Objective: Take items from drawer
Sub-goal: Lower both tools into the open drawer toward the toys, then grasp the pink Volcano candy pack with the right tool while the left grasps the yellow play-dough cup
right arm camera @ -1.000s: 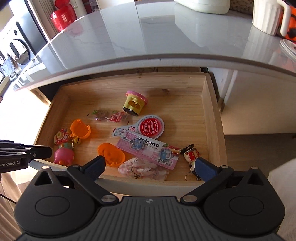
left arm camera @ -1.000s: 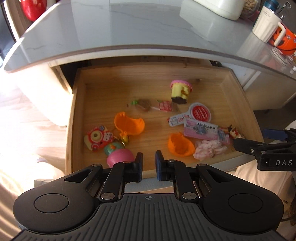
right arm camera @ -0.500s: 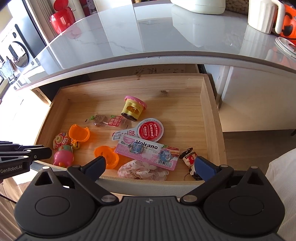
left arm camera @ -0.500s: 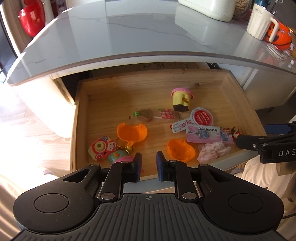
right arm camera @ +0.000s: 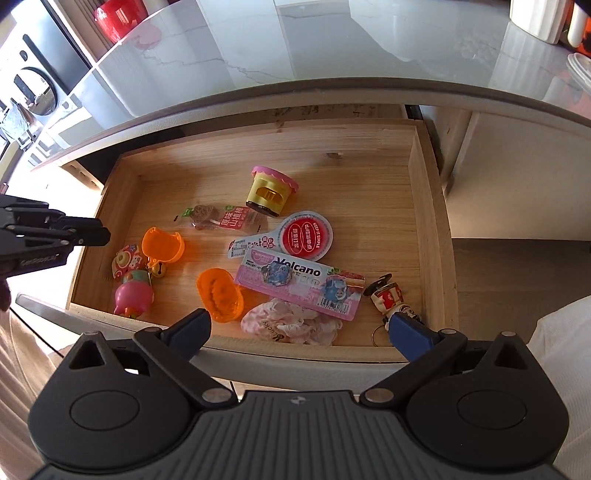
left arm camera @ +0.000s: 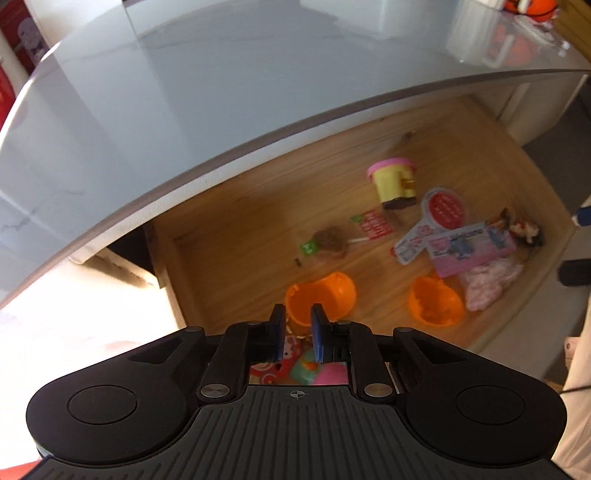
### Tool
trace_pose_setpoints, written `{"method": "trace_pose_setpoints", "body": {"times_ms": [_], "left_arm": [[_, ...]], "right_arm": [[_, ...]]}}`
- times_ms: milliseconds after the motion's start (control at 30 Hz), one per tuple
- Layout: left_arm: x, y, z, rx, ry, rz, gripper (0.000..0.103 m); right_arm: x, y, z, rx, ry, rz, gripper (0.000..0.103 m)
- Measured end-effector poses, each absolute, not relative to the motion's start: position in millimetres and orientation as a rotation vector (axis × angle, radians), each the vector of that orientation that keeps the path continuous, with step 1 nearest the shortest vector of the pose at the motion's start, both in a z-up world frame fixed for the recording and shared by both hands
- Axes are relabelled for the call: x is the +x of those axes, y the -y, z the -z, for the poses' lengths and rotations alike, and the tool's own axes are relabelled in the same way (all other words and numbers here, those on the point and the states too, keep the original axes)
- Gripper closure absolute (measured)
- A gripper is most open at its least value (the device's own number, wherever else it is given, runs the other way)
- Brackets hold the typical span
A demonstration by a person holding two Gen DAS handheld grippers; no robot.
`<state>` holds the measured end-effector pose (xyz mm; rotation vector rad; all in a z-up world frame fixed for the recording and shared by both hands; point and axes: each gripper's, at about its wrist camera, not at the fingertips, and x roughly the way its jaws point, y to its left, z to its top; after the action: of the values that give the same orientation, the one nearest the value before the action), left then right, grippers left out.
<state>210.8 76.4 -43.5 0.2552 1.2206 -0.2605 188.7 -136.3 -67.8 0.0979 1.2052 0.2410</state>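
The wooden drawer (right arm camera: pixel 430 221) stands pulled out under a grey countertop. In it lie two orange capsule halves (right arm camera: pixel 219 295) (right arm camera: pixel 162 245), a pink-and-yellow toy cup (right arm camera: pixel 271 190), a lollipop packet (right arm camera: pixel 218 218), a red-lidded jelly cup (right arm camera: pixel 304 234), a pink Volcano packet (right arm camera: pixel 299 282), a crumpled pink wrapper (right arm camera: pixel 291 325), a small keychain figure (right arm camera: pixel 388 299) and a pink toy (right arm camera: pixel 133 295). My left gripper (left arm camera: pixel 298 321) hovers shut and empty over the drawer's front left, above one orange half (left arm camera: pixel 321 295). My right gripper (right arm camera: pixel 299 326) is wide open at the front edge.
The countertop (right arm camera: pixel 332 55) overhangs the drawer's back. On it stand a red object (right arm camera: pixel 118 16) at the far left and a white mug (right arm camera: pixel 535 18) at the far right. A white cabinet front (right arm camera: pixel 517 177) sits right of the drawer.
My left gripper has swung left and forward, low over the drawer's front left corner, its view now tilted. My right gripper has barely shifted. The items lie as before.
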Motion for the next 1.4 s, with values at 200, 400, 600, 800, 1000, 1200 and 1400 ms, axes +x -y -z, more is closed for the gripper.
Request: {"method": "trace_pose_setpoints", "body": {"times_ms": [200,400,600,800,1000,1200,1400], "left_arm": [[241.6,-81.6,82.5,0.167,-1.344,0.262,0.085],[258.5,-83.4,97.4,0.134,-1.393,0.273,0.085],[260.1,-64.3,120.8,0.232,-1.428,0.327,0.085],[252.4,-52.5,112.3,0.232,-1.374,0.428,0.095],[237.2,-52.7,74.1,0.254,-1.261,0.503,0.097],[214.2,-57.6,35.4,0.211,-1.194,0.499,0.097],[200.8,-63.4,23.9,0.21,-1.189,0.481,0.096]], "right_arm": [[190.0,136.1,67.9,0.094,-1.215,-0.247,0.0],[200.5,144.9,75.4,0.145,-1.266,-0.294,0.0],[211.4,138.4,68.4,0.051,-1.292,-0.357,0.014],[244.1,121.1,57.8,-0.18,-1.187,-0.616,0.015],[284.0,89.8,99.6,-0.353,-1.343,-0.718,0.026],[284.5,60.1,136.6,-0.517,-1.455,-0.796,0.048],[282.1,46.3,144.3,-0.636,-1.47,-0.807,0.046]]}}
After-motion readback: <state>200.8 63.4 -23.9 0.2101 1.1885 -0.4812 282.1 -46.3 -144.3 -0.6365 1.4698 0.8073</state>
